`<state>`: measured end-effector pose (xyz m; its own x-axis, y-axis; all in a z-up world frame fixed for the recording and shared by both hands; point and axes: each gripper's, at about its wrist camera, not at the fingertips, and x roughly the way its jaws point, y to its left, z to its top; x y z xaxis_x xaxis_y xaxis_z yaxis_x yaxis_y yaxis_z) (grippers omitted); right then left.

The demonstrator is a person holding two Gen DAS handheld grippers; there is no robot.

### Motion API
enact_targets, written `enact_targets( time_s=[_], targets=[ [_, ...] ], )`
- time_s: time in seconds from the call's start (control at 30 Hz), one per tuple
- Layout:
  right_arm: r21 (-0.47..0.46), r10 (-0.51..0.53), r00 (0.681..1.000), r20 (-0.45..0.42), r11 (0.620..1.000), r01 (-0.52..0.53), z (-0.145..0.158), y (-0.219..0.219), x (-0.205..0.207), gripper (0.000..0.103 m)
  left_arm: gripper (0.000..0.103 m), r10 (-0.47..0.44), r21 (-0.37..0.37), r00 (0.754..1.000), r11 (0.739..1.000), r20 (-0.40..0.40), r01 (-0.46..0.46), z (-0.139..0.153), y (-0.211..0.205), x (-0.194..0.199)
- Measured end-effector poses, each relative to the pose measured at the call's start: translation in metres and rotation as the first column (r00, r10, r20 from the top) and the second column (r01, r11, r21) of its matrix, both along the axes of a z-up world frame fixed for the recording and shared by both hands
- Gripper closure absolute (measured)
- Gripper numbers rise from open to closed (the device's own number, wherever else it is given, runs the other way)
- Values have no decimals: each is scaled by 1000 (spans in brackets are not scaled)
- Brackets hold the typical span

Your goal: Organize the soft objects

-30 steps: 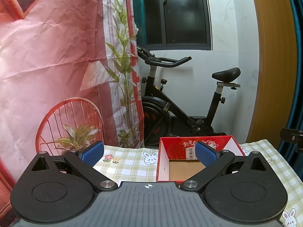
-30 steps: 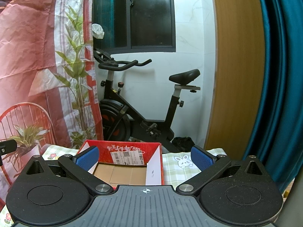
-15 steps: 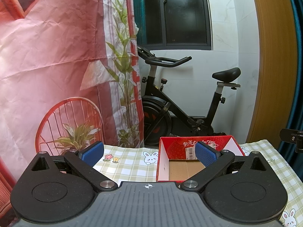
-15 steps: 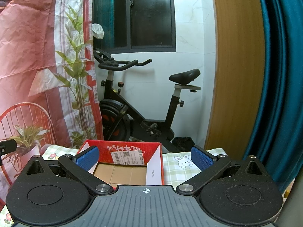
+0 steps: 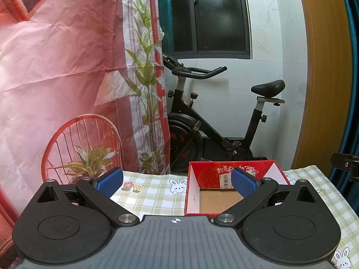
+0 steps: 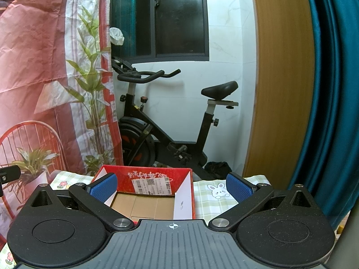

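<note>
Nothing shifted since the earlier frames: same framing in both wrist views, same jaw spread, same box position.

Left wrist view: left gripper (image 5: 177, 179) spread wide, nothing between the blue pads (image 5: 109, 178). Hovering low over a tablecloth (image 5: 154, 192) in green check with rabbits and flowers. Just ahead and to the right, a red cardboard box (image 5: 197, 174), top open, brown floor bare, white shipping label on the inner far wall; right pad overlapping it in the picture, contact not evident. Beyond the table, an exercise bike (image 5: 215, 121), a printed pink backdrop (image 5: 56, 67) and a dark window. At the far right edge, a black piece of hardware, probably part of the other gripper.

Right wrist view: right gripper (image 6: 171, 187) equally wide, empty. Same red cardboard box (image 6: 157, 174) straight ahead and slightly left, interior empty as far as visible, near wall hidden behind the gripper body. Rabbit-print tablecloth (image 6: 224, 201) to its right, teal curtain (image 6: 325, 89) and wooden panel further right.

Progress, as a judgement: barely begun. No soft object in sight in either view, none in the box, none held. Likely off-frame, below or behind the cameras. Everything left to do: locating the items, grasping each, dropping them into the box.
</note>
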<state>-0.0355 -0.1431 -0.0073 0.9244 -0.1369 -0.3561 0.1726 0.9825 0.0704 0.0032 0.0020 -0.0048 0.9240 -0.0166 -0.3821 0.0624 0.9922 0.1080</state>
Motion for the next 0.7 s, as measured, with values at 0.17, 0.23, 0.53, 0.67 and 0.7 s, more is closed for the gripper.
enact_targets(
  time_s=[0.17, 0.23, 0.53, 0.67, 0.7],
  targets=[
    [0, -1, 1000, 0, 1000, 1, 0, 0, 0, 0, 0, 0, 0, 1000, 1000, -1, 0, 0, 0, 0],
    [0, -1, 1000, -1, 1000, 1, 0, 1, 0, 0, 0, 1, -1, 1000, 1000, -3, -1, -2, 0, 0],
    [25, 44, 999, 18, 999, -44, -18, 5, 3, 0, 0, 33, -10, 998, 999, -47, -33, -17, 3, 10],
    [78, 70, 996, 49, 994, -74, -37, -1, 5, 0, 0, 35, -7, 995, 999, -88, -36, -33, 7, 17],
    [96, 86, 995, 48, 991, -90, -43, -2, 6, 0, 0, 37, -13, 995, 999, -97, -38, -37, 9, 18]
  ],
)
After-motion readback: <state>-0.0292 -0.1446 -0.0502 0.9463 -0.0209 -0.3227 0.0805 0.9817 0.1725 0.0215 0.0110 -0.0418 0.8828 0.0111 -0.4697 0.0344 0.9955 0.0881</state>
